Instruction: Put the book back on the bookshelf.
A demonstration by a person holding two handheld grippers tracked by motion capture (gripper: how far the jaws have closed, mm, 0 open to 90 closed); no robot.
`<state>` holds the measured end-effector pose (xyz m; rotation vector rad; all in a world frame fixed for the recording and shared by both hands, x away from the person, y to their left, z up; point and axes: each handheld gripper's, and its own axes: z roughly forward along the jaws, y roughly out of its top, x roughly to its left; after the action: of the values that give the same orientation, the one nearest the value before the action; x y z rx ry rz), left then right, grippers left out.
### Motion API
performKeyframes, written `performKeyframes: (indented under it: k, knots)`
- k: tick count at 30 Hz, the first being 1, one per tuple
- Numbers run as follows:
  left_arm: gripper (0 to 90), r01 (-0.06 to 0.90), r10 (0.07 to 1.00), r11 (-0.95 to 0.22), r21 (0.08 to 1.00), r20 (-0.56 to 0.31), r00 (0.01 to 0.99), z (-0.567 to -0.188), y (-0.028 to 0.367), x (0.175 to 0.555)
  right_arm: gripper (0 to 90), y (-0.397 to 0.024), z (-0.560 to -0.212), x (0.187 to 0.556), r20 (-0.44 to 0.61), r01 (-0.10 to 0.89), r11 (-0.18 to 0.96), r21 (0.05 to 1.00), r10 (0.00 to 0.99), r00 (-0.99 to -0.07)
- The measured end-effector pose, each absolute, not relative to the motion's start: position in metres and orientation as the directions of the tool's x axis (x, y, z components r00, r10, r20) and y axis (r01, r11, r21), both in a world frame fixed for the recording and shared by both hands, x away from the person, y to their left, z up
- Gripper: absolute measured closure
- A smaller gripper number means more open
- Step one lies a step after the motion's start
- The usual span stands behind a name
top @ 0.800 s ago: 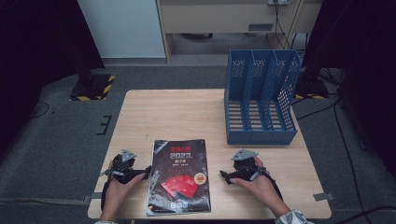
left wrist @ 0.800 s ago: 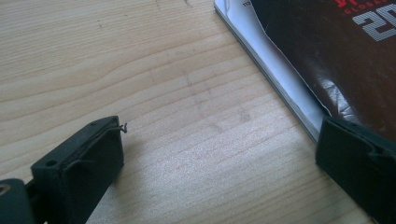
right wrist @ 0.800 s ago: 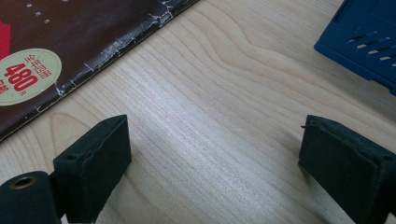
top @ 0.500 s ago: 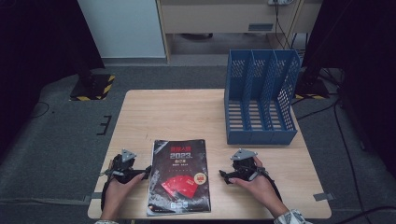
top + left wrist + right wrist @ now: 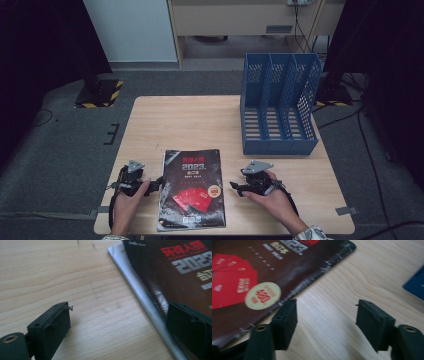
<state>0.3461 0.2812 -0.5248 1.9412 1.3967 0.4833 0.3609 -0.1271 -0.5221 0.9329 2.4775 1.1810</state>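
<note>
The magazine (image 5: 192, 187) lies flat and face up at the near edge of the table (image 5: 180, 120), its dark cover with red panels upward and its long sides running near to far. It sits between the two grippers, which suggests it is the item about to be handled.

The left gripper (image 5: 156, 184) rests on the table just left of the magazine's left edge. In the left gripper view its jaws stand wide apart: one jaw is on bare wood, the other lies over the page edge (image 5: 147, 302) of the magazine, so the edge runs between them. Nothing is clamped. This placement reads as preparation to pinch or lift that edge.

The right gripper (image 5: 235, 187) rests to the right of the magazine, a short way off it. In the right gripper view its jaws are partly open over bare wood, one jaw just beside the magazine's worn right edge (image 5: 312, 282); it holds nothing.

A blue file holder (image 5: 277, 107) stands upright at the far right of the table, well apart from the magazine, its three slots open at the top. It is judged the likely destination.
</note>
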Motion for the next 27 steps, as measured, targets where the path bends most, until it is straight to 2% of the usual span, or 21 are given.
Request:
performKeyframes:
  k: [2, 5, 6, 10, 17, 27]
  knots:
    - [6.4, 0.682, 0.924, -0.132, 0.720, -0.160, 0.348, -0.518, 0.276, 0.337, 45.1, -0.118, -0.518, 0.357, 0.067, 0.425, 0.458, 0.781, 0.615, -0.786]
    - [7.6, 0.670, 0.920, -0.151, 0.726, -0.145, 0.364, -0.515, 0.269, 0.332, 45.2, -0.109, -0.515, 0.353, 0.077, 0.413, 0.457, 0.788, 0.592, -0.802]
    - [9.5, 0.667, 0.919, -0.181, 0.723, -0.117, 0.377, -0.513, 0.262, 0.330, 43.8, -0.102, -0.514, 0.350, 0.090, 0.408, 0.456, 0.791, 0.573, -0.815]
    - [12.5, 0.667, 0.912, -0.207, 0.716, -0.107, 0.397, -0.513, 0.252, 0.330, 38.8, -0.090, -0.517, 0.346, 0.131, 0.426, 0.441, 0.790, 0.557, -0.820]
    - [15.8, 0.688, 0.898, -0.237, 0.685, -0.115, 0.424, -0.520, 0.245, 0.334, 31.2, -0.068, -0.529, 0.340, 0.100, 0.408, 0.507, 0.759, 0.529, -0.843]
    - [21.6, 0.695, 0.897, -0.250, 0.674, -0.109, 0.429, -0.524, 0.243, 0.336, 29.7, -0.071, -0.526, 0.348, 0.107, 0.431, 0.476, 0.767, 0.567, -0.816]
